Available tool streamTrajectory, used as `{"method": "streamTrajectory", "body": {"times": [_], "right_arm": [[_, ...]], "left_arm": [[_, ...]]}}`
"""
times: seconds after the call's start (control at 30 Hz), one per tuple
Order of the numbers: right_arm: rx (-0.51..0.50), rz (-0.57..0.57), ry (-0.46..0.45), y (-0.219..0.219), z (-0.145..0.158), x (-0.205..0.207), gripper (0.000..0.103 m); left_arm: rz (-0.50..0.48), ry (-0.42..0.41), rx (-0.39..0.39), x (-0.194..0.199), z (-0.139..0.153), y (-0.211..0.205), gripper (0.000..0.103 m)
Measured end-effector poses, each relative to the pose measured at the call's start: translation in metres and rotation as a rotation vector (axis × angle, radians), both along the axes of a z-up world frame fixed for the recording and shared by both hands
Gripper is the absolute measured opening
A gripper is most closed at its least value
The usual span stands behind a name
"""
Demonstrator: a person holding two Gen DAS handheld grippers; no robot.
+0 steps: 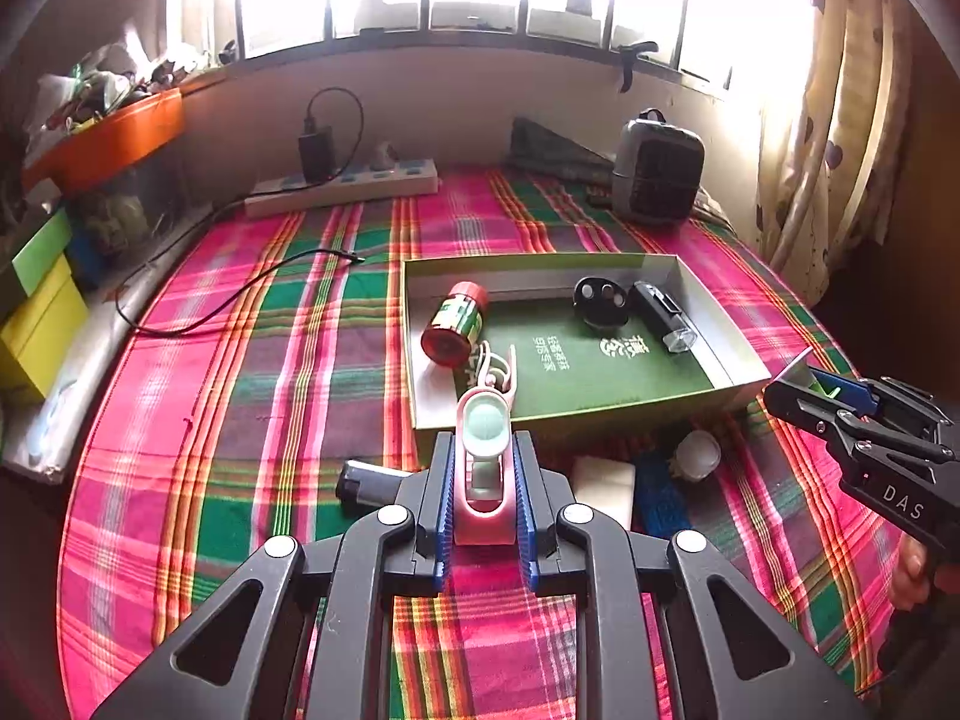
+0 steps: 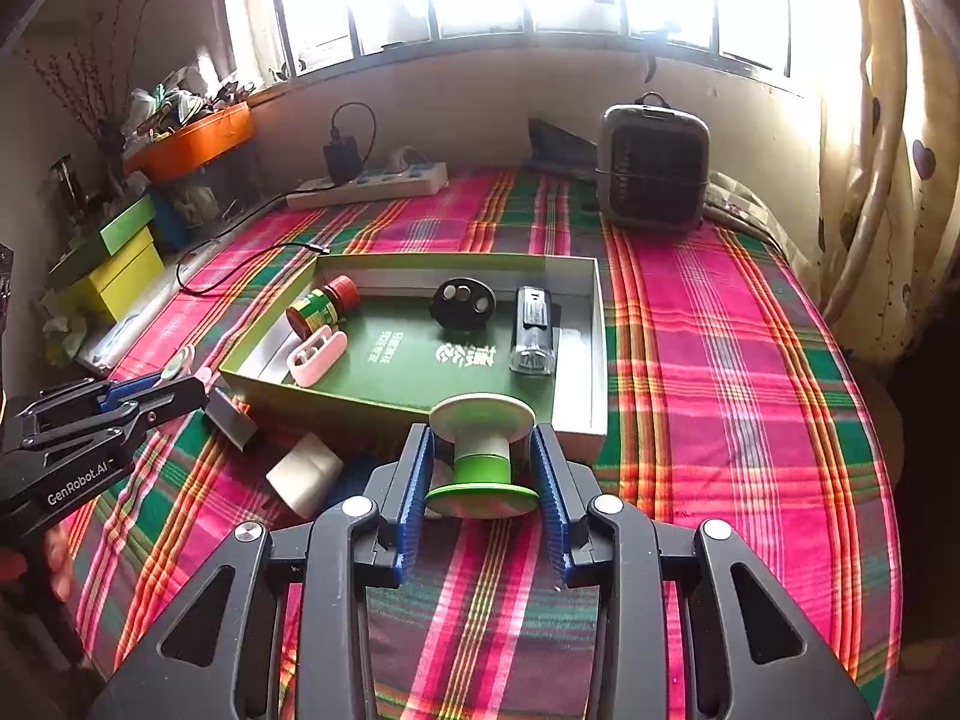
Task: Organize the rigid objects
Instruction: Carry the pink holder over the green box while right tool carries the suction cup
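The pink clip-like gadget (image 1: pixel 483 468), with a pale green round window at its tip, sits clenched between the pads of the left claw (image 1: pixel 483 501), above the bed's plaid cover just short of the green box's (image 1: pixel 414 348) near edge. The right claw (image 2: pixel 483 468) grasps a green-and-white spool (image 2: pixel 482 456) by its waist, near the box's near right corner. To do this well, carry each over the rim before letting go, clear of the red-capped bottle (image 1: pixel 453 324) and flashlight (image 2: pixel 531 330).
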State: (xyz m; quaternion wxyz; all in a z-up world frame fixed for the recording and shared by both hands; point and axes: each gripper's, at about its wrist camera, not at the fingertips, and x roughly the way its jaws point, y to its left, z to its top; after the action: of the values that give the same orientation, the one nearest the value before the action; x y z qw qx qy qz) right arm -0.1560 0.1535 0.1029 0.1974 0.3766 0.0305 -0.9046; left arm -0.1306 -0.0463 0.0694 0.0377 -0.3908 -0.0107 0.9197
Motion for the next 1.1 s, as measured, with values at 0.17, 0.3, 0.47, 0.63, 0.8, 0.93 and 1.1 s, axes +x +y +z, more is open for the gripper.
{"method": "streamTrajectory", "body": {"times": [0.17,0.3,0.47,0.63,0.8,0.93,1.1], "right_arm": [[0.000,0.010,-0.001,-0.006,0.005,-0.013,0.035],[0.000,0.019,-0.001,-0.011,0.008,-0.026,0.035],[-0.014,0.027,-0.007,-0.012,0.007,-0.040,0.035],[-0.011,0.022,-0.031,-0.013,-0.001,-0.057,0.035],[-0.010,0.025,-0.063,-0.012,-0.014,-0.072,0.035],[0.003,0.033,-0.088,-0.014,-0.025,-0.081,0.035],[0.018,0.044,-0.105,-0.016,-0.035,-0.085,0.035]], "left_arm": [[-0.018,0.003,0.007,-0.014,0.004,0.002,0.017],[-0.036,0.010,0.005,-0.028,0.009,0.006,0.017],[-0.052,0.010,0.018,-0.046,0.011,0.009,0.017],[-0.066,-0.002,0.025,-0.066,0.007,0.012,0.017],[-0.082,-0.029,0.039,-0.089,-0.001,0.017,0.017],[-0.101,-0.052,0.043,-0.104,-0.009,0.024,0.017],[-0.117,-0.075,0.034,-0.120,-0.020,0.033,0.017]]}}
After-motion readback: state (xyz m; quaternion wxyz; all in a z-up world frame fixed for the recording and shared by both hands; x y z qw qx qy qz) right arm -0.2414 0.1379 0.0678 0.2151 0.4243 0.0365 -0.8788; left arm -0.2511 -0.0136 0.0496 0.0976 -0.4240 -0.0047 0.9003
